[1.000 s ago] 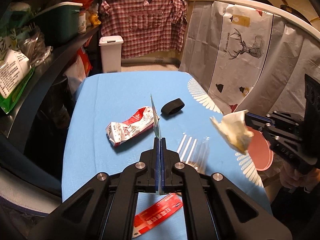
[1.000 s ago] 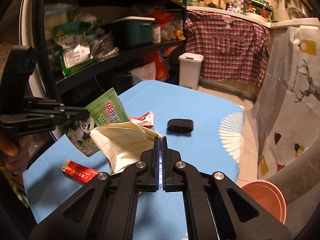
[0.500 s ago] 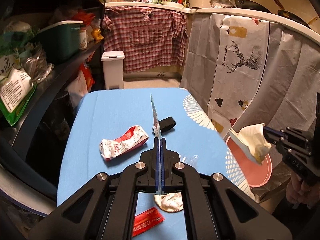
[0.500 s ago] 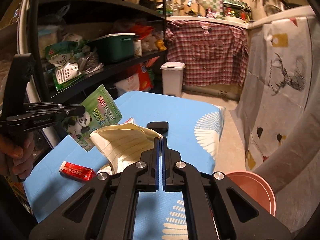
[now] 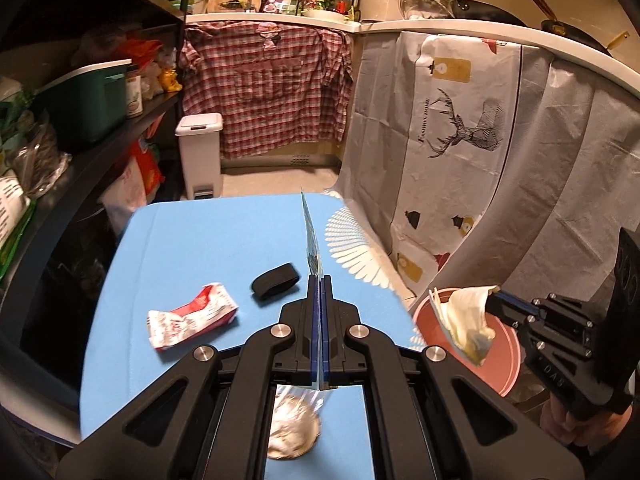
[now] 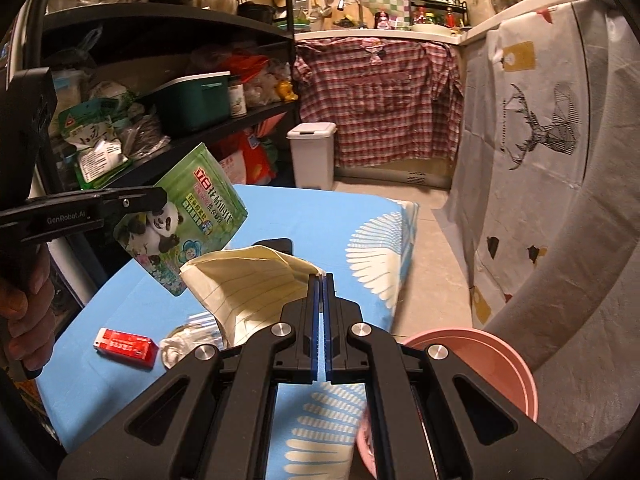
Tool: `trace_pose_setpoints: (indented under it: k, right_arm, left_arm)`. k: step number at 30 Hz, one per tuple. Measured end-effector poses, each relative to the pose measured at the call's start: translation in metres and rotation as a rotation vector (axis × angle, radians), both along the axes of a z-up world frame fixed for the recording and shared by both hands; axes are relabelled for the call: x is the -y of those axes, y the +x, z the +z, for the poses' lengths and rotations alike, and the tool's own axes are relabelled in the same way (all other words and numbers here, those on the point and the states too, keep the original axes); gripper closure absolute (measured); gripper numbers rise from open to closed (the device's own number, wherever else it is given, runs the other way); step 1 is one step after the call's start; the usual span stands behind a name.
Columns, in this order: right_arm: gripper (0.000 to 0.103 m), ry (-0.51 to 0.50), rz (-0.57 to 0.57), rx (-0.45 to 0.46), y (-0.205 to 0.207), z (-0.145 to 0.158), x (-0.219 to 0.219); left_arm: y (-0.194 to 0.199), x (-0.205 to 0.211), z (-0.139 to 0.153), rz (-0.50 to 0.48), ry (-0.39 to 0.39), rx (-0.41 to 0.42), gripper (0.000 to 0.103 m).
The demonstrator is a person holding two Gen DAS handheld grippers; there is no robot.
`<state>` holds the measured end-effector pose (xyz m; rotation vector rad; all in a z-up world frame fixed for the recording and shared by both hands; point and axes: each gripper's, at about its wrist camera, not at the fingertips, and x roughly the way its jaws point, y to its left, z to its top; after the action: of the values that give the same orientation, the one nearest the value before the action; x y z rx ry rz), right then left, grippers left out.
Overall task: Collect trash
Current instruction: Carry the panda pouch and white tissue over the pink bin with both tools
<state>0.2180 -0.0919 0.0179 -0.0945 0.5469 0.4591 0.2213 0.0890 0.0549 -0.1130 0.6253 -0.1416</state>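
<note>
The left hand-held gripper was clamped on a flat green panda-printed plastic pouch, held above the blue-covered bench. The right hand-held gripper pinched a crumpled cream lined paper over the round pink plastic basin beside the bench's right edge.

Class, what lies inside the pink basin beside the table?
The pink basin shows only bare wall inside. The right gripper hides its near part; in the left view, the held paper covers more.
</note>
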Motion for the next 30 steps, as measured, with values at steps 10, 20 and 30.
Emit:
trace_pose_setpoints:
  k: [10, 20, 30]
  right_arm:
    - [0.101, 0.025, -0.098, 0.004, 0.008, 0.001, 0.04]
    - [0.101, 0.035, -0.191, 0.011, 0.013, 0.004, 0.067]
    - [0.101, 0.045, -0.288, 0.019, 0.012, 0.009, 0.099]
  left_arm:
    - [0.015, 0.035, -0.005, -0.046, -0.013, 0.015, 0.102]
    - [0.024, 0.06, -0.012, -0.086, -0.015, 0.018, 0.102]
    - [0.028, 0.085, -0.017, -0.144, -0.014, 0.015, 0.102]
